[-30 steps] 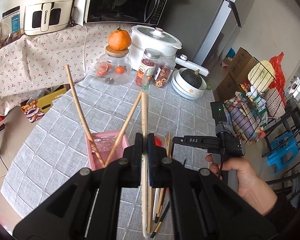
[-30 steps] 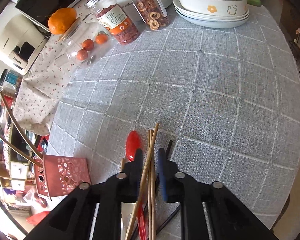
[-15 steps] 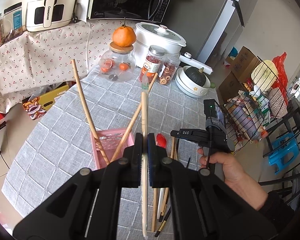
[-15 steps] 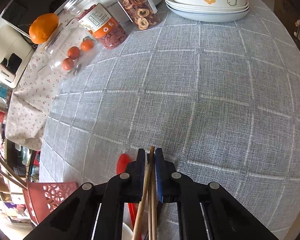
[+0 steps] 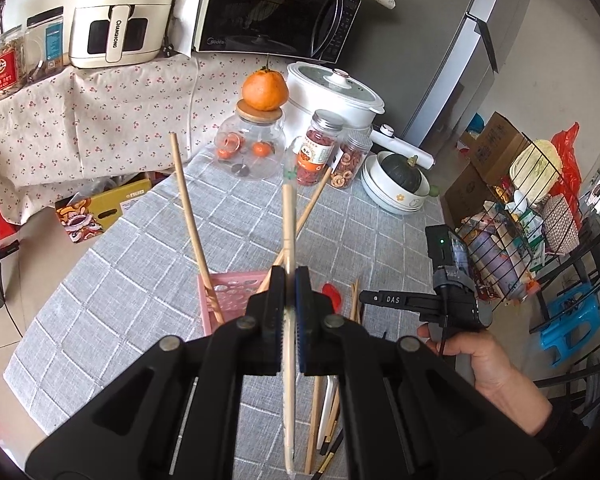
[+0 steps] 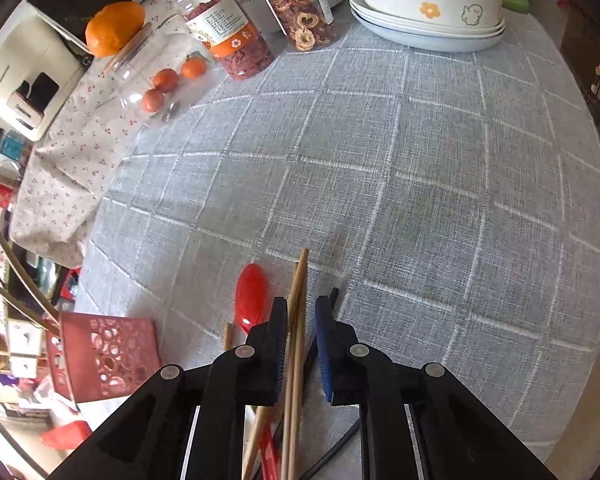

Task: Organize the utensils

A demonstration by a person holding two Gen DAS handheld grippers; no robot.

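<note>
The bench (image 6: 440, 184) is lying under a grey checked cloth and is carrying everything, with a white cooker (image 5: 332, 94), a stack of white dishes (image 6: 424, 26) holding a dark squash, and three jars standing along its far edge (an orange is sitting on the lid of the round glass jar (image 5: 252, 148)). Nearer, a pink perforated holder (image 5: 230, 292) is standing on the cloth with two wooden chopsticks (image 5: 190, 224) leaning out of it in opposite directions. Just beside the holder, a loose bundle of utensils is lying flat: wooden chopsticks (image 6: 298, 320), a red spoon (image 6: 252, 300) and some dark sticks.

The left gripper (image 5: 290, 308) is hovering above the holder, its jaws pressed together on one pale chopstick (image 5: 288, 232), which is sticking up past the fingertips and down beneath them. The right gripper (image 6: 302, 320), held in a person's hand (image 5: 480, 360), is pointing steeply down over the loose bundle. Its jaws have just been opening slightly after closing, and they are now standing a little apart with two wooden chopsticks running between them; the left pad is sitting against the sticks, while the blue right pad is standing clear of them.
</note>
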